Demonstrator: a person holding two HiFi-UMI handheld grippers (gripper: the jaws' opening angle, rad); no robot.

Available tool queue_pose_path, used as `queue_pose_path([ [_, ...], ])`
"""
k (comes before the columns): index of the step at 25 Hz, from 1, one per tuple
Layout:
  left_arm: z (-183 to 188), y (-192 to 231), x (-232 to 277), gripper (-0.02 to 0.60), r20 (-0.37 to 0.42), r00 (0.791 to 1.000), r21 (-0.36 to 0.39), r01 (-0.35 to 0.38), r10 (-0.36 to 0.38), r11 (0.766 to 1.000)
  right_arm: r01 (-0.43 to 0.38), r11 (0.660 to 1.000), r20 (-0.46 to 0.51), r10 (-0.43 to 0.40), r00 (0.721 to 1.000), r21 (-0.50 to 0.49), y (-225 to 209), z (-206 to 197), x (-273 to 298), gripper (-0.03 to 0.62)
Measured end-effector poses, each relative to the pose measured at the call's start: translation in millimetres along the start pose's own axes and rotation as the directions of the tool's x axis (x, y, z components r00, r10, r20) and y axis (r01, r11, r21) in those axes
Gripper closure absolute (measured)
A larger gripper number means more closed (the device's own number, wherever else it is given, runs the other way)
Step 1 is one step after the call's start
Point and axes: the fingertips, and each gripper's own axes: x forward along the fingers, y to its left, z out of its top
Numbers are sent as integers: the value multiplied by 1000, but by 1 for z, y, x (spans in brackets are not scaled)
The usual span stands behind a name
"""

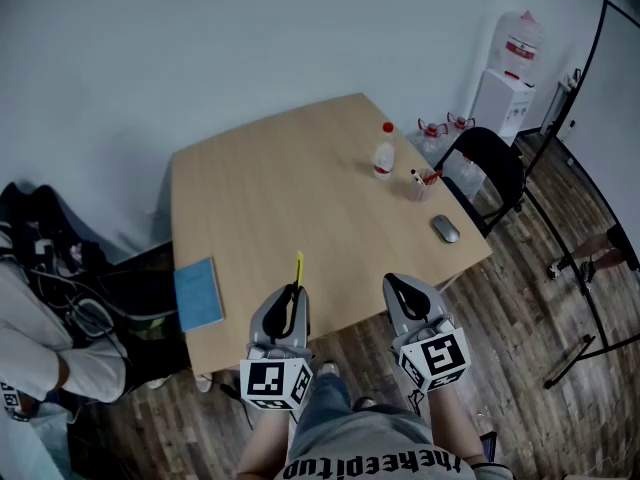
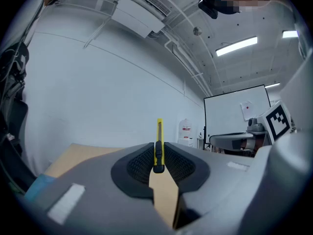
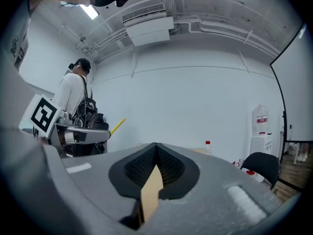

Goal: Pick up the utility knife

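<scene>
Left gripper (image 1: 297, 293): clamping utility knife (image 2: 159, 141) by its rear end, holding it level above table (image 1: 260, 188) edge. Right gripper (image 1: 405, 288): sitting clenched, empty. Judging knife light, stiff, slick; favouring flat sides, mid-handle.

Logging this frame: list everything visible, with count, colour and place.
table: 1, light wood, centre
utility knife: 1, yellow, in left gripper
notebook: 1, blue, table's left edge
bottle: 1, clear, red cap, table's far right
cup: 1, pale, holding pens, beside bottle
mouse: 1, grey, table's right edge
chair: 1, black, right of table
water dispenser: 1, white, far right
bystander: 1, white top, left
left gripper: 1, grey, shut on utility knife
right gripper: 1, grey, shut, empty
</scene>
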Motion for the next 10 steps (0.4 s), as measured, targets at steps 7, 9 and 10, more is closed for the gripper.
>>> queue_pose_path([
  [7, 6, 1, 0, 497, 10, 1000, 8, 1, -2, 1000, 3, 1000, 4, -3, 1000, 1, 1, 6, 1, 592],
  [9, 8, 2, 0, 497, 12, 1000, 9, 2, -2, 1000, 4, 1000, 6, -4, 1000, 4, 1, 7, 2, 592],
  [10, 9, 2, 0, 497, 13, 1000, 10, 2, -2, 1000, 5, 1000, 7, -5, 1000, 6, 1, 8, 2, 592],
])
